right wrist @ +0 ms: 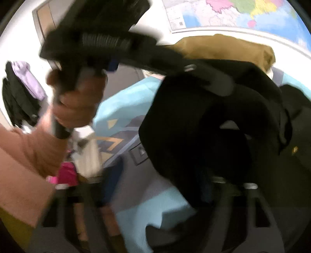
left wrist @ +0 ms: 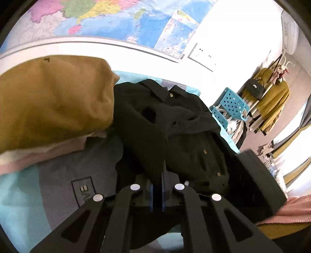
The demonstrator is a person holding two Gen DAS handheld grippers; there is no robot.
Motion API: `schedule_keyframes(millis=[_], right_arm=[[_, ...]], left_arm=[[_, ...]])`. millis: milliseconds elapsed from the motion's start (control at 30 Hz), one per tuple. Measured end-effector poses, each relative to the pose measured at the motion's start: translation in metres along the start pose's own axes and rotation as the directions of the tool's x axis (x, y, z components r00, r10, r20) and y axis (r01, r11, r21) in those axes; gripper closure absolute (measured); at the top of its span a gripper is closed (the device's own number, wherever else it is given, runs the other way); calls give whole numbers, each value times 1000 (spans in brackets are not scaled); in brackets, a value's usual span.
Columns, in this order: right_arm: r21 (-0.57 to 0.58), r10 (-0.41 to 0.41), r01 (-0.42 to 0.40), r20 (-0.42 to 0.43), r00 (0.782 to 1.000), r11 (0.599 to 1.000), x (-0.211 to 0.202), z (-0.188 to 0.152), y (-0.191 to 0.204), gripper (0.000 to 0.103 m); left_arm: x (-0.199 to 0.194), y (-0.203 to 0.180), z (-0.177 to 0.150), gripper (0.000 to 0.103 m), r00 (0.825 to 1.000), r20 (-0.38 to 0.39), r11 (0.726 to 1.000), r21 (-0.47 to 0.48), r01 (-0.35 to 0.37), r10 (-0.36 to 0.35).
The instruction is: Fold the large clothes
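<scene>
A black button-up jacket point(left wrist: 175, 124) with brass buttons lies crumpled on the bed. My left gripper point(left wrist: 157, 175) is shut on a fold of its fabric at the near edge. In the right wrist view the same jacket point(right wrist: 194, 126) hangs lifted and draped, blurred by motion. The left gripper body point(right wrist: 108, 44) and the hand holding it point(right wrist: 77, 103) fill the upper left there. My right gripper's fingers are covered by the black fabric, so its state does not show.
A mustard folded garment point(left wrist: 52, 97) sits on a pink and white stack at left. The bed sheet point(left wrist: 19, 194) is turquoise and grey. A blue perforated basket point(left wrist: 231, 105), a clothes rack point(left wrist: 272, 101) and a wall map point(left wrist: 116, 17) stand behind.
</scene>
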State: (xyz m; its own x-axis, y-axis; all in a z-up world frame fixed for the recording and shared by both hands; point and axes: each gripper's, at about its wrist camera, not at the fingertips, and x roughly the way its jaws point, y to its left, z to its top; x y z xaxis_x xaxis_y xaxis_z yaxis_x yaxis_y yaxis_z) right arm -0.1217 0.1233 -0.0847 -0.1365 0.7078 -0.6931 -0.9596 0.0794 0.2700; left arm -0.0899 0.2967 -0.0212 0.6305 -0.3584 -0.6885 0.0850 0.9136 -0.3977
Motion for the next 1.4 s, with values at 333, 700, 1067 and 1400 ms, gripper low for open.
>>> schedule_keyframes(millis=[333, 700, 1067, 1400], right_arm=[[40, -33, 25, 213, 976, 999, -176, 58, -42, 96], [263, -380, 421, -193, 905, 868, -206, -28, -186, 44], [355, -387, 370, -28, 922, 858, -238, -121, -181, 20], [414, -297, 248, 58, 953, 876, -228, -123, -197, 97]], left_arm=[[-48, -16, 46, 40, 974, 204, 995, 19, 93, -95], [64, -30, 33, 48, 992, -14, 986, 108, -126, 128], [123, -35, 47, 48, 961, -24, 943, 199, -265, 275], [134, -34, 59, 53, 963, -37, 954, 150, -258, 267]])
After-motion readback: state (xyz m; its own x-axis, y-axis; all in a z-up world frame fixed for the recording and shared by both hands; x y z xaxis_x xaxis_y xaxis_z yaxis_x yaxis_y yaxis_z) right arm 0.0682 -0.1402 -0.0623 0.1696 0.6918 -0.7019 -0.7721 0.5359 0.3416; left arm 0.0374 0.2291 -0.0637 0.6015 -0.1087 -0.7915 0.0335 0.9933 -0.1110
